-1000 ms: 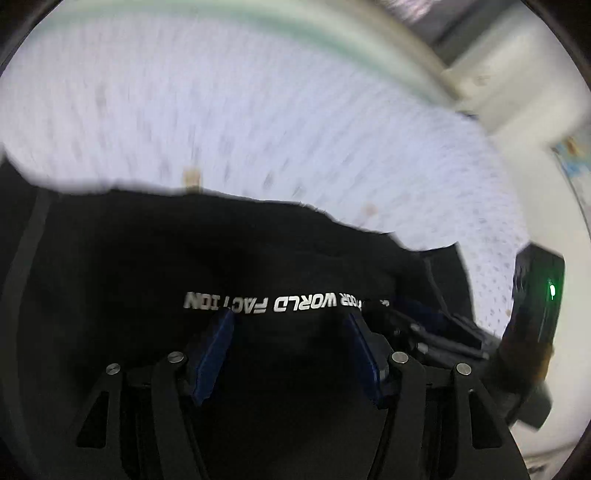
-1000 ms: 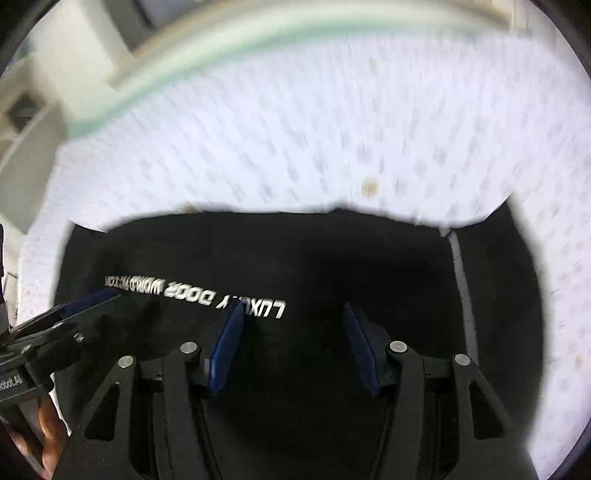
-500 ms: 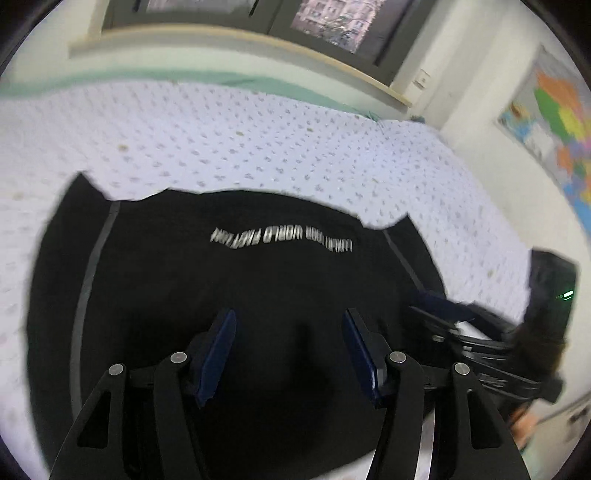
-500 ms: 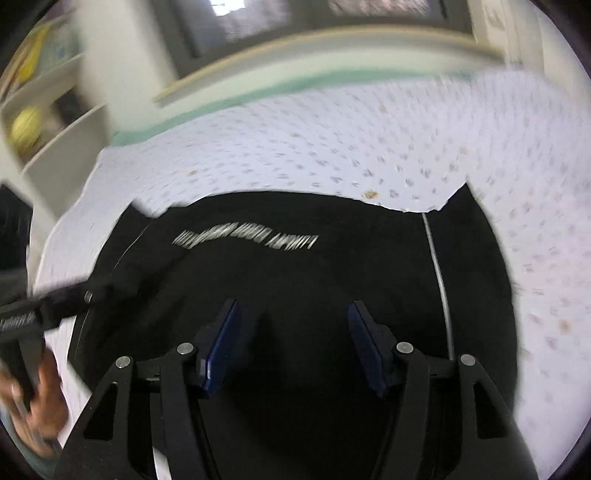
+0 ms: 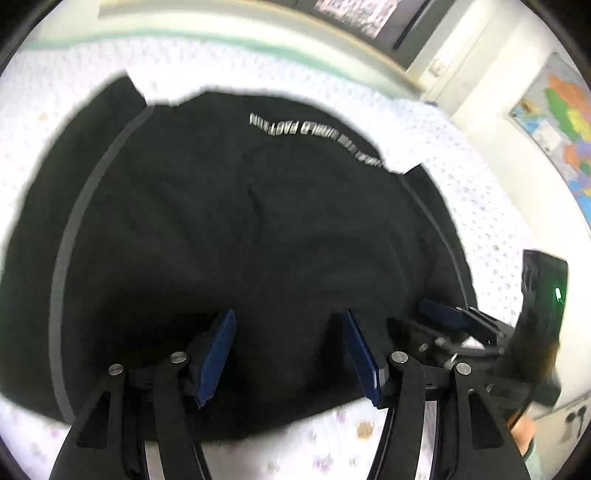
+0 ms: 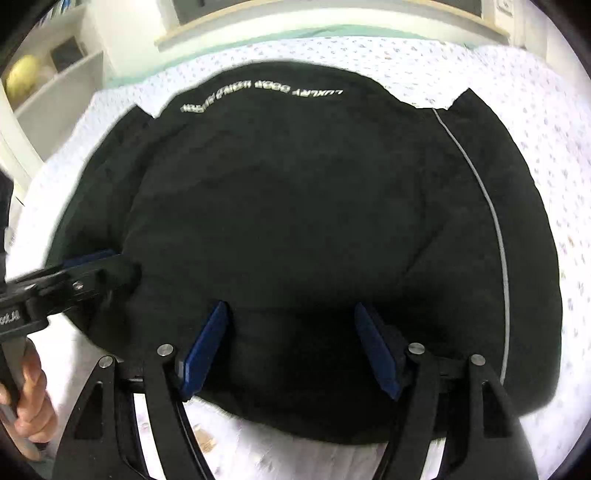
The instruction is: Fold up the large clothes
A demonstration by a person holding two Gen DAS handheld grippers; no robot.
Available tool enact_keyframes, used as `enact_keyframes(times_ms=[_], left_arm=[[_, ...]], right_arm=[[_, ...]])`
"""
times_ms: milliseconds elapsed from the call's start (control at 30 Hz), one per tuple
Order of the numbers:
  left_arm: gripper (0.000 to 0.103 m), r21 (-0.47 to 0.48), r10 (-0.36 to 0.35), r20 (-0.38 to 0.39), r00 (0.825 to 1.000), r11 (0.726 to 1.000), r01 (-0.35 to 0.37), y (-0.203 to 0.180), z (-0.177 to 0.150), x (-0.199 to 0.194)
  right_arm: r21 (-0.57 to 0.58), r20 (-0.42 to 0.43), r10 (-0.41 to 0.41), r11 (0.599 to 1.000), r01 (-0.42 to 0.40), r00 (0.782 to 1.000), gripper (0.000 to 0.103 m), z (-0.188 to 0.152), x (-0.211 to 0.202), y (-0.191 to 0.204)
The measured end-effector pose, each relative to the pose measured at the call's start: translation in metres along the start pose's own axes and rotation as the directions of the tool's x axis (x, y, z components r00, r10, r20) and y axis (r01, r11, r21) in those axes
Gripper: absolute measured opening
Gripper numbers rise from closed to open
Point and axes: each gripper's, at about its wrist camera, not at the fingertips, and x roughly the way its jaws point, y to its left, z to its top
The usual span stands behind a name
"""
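Observation:
A black garment (image 5: pixel 229 221) with white lettering (image 5: pixel 295 127) and grey side stripes lies folded flat on a bed with a dotted white sheet (image 5: pixel 491 206). It also shows in the right wrist view (image 6: pixel 314 206). My left gripper (image 5: pixel 288 350) is open and empty over the garment's near edge. My right gripper (image 6: pixel 291 347) is open and empty over the same near edge. The right gripper shows at the right in the left wrist view (image 5: pixel 450 321). The left gripper shows at the left in the right wrist view (image 6: pixel 92 266).
A window sill (image 6: pixel 332 14) and wall run behind the bed. A shelf unit (image 6: pixel 48 85) stands at the left. A coloured map (image 5: pixel 561 122) hangs on the right wall. The sheet's near strip (image 6: pixel 332 458) lies below the garment.
Both grippers have pulled back toward me and risen, so more of the garment shows and its near edge is now under the fingers. Both stay open.

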Motion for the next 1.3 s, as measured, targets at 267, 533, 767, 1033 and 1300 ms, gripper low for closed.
enact_keyframes(times_ms=[267, 533, 767, 1033, 1300], left_arm=[[0.069, 0.052, 0.072, 0.214, 0.974, 0.995, -0.085, 0.043, -0.010, -0.123], [0.082, -0.125, 0.069, 0.189, 0.980, 0.991, -0.045, 0.138, 0.016, -0.141], [0.082, -0.277, -0.068, 0.125, 0.990, 0.955, 0.101, 0.185, 0.034, -0.077], [0.082, -0.334, -0.202, 0.029, 0.979, 0.921, 0.200, 0.201, 0.047, -0.013], [0.082, -0.397, -0.317, -0.027, 0.948, 0.874, 0.281, 0.202, 0.051, 0.032]], right_arm=[[0.040, 0.119, 0.067, 0.997, -0.072, 0.991, 0.077, -0.029, -0.083, -0.032], [0.166, 0.231, -0.021, 0.986, -0.019, 0.973, 0.090, -0.005, -0.122, -0.116], [0.203, 0.194, -0.074, 0.979, 0.034, 0.978, 0.090, 0.021, -0.100, -0.171], [0.243, 0.081, 0.037, 0.968, -0.055, 0.996, 0.090, 0.039, -0.029, -0.206], [0.391, 0.065, 0.348, 0.854, -0.345, 0.935, 0.097, 0.039, 0.033, -0.239]])
